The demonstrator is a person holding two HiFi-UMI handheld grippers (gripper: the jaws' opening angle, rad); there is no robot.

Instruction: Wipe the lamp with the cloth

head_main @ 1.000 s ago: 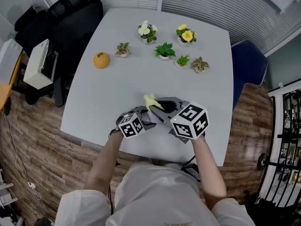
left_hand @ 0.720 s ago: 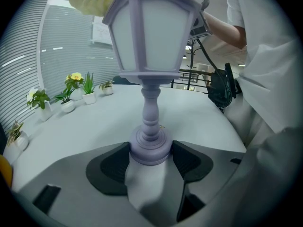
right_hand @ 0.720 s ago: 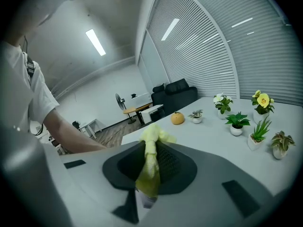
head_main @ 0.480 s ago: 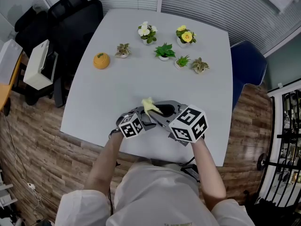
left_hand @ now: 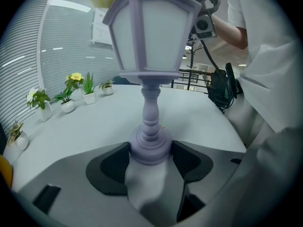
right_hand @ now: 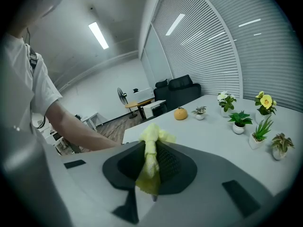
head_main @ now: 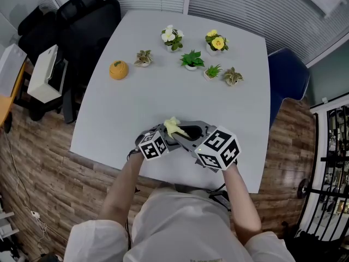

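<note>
The little lavender lamp (left_hand: 150,56) sits right between the left gripper (left_hand: 150,151) jaws, which are clamped on its round base. It looks like light, stiff plastic and a bit top-heavy, so I'd say the base is the sane spot to hold. The yellow cloth (right_hand: 151,157) is pinched in the closed right gripper (right_hand: 152,167) jaws, soft and floppy, its free end bunched by the lamp's top, over the white surface (head_main: 163,86).
</note>
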